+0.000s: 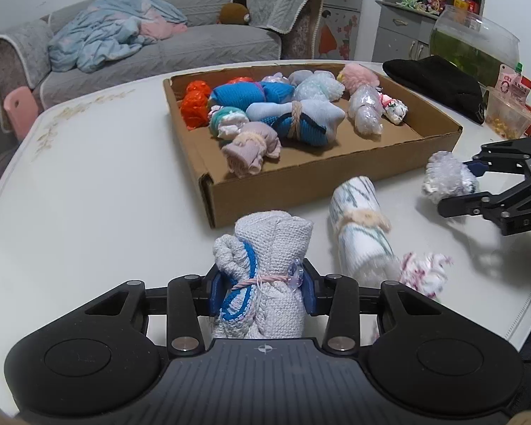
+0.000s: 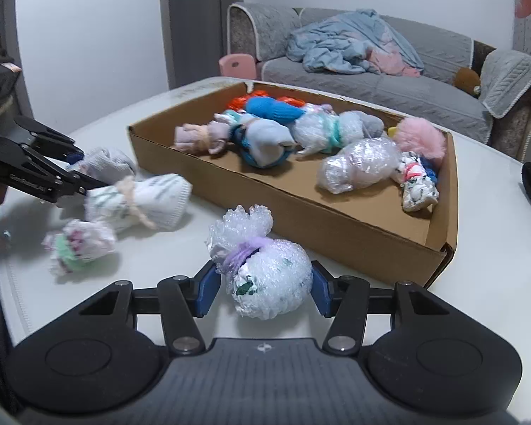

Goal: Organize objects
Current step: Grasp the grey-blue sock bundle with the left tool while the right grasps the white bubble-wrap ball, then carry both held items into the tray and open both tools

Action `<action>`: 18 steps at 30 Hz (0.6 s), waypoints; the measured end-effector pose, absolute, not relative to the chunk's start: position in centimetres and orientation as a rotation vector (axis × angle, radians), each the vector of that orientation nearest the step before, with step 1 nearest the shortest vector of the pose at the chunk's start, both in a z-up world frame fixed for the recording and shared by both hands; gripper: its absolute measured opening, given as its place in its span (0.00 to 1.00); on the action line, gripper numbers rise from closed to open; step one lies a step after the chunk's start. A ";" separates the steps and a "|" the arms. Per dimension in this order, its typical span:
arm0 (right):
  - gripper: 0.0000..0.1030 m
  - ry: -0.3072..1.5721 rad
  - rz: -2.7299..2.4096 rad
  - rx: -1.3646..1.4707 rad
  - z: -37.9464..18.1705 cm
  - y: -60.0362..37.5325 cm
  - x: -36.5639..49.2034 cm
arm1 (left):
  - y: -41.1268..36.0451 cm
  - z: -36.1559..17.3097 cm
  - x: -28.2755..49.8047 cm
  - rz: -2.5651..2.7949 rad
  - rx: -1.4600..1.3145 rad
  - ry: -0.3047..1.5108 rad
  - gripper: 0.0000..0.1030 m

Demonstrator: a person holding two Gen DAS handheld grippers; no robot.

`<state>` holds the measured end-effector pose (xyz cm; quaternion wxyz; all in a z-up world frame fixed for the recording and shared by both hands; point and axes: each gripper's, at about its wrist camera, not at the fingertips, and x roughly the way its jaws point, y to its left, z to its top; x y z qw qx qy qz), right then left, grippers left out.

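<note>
A white knitted bundle with a blue stripe [image 1: 265, 248], tied with pink string, lies on the white table [image 1: 106, 194], and my left gripper [image 1: 262, 290] is shut on it. My right gripper [image 2: 263, 292] is shut on a bubble-wrapped bundle with a purple tie [image 2: 269, 276], which rests near the corner of the cardboard box [image 2: 336, 233]. That box [image 1: 301, 177] holds several rolled bundles. A white roll with green marks [image 1: 361, 226] and a small floral bundle [image 1: 424, 272] lie between the two grippers. The left wrist view shows the right gripper [image 1: 456, 186] at the right edge.
A black cloth [image 1: 439, 85], a glass fish bowl [image 1: 474, 42] and a plastic tub [image 1: 509, 117] stand behind the box on the right. A grey sofa [image 1: 194, 46] with a blue blanket and a pink chair [image 1: 17, 102] lie beyond the table's far edge.
</note>
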<state>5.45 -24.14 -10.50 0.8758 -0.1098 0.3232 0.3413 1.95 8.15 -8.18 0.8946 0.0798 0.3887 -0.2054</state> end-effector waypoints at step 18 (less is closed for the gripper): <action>0.48 0.481 0.734 -0.229 2.8 -25.4 7.9 | 6.9 6.0 4.6 -0.383 0.220 0.650 0.46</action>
